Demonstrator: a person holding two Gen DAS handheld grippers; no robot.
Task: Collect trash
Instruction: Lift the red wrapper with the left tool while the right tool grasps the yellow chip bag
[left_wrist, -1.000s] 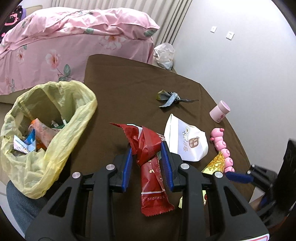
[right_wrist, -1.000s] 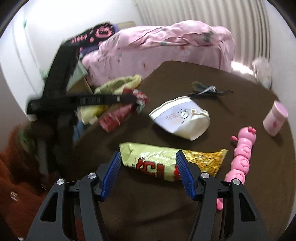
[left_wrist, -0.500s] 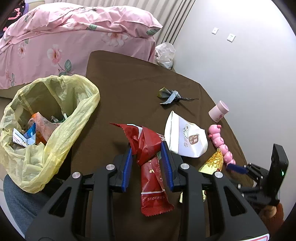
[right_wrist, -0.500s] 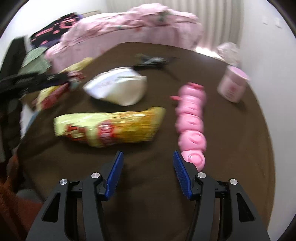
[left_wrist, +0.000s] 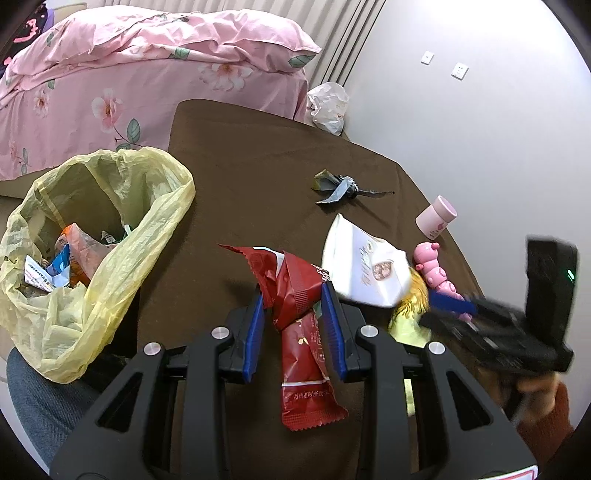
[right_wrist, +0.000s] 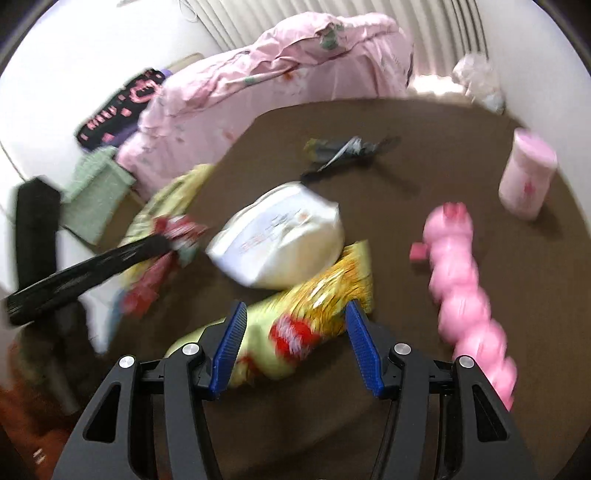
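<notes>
My left gripper (left_wrist: 293, 295) is shut on a red snack wrapper (left_wrist: 306, 369), which hangs crumpled between its blue pads above the brown table (left_wrist: 240, 166). An open yellow trash bag (left_wrist: 110, 236) with several wrappers inside sits to its left. My right gripper (right_wrist: 295, 321) stands low over a yellow snack wrapper (right_wrist: 325, 288) that lies on the table between its blue pads. I see no pad squeezing it. A white pouch (right_wrist: 280, 240) lies just behind, partly over the wrapper. In the right wrist view the left gripper (right_wrist: 162, 240) shows as a black blur with the red wrapper (right_wrist: 177, 229).
A pink caterpillar toy (right_wrist: 465, 288) lies right of the yellow wrapper, with a pink cup (right_wrist: 526, 177) beyond it. A dark twisted wrapper (left_wrist: 338, 184) lies farther back. A pink bed (left_wrist: 129, 74) stands behind the table, and a crumpled white bag (left_wrist: 328, 107) sits by the wall.
The right gripper swung away toward the pink toy, then back left and rolled, and now straddles the yellow wrapper. Its jaws narrowed a little. The left gripper and red wrapper stayed put.
</notes>
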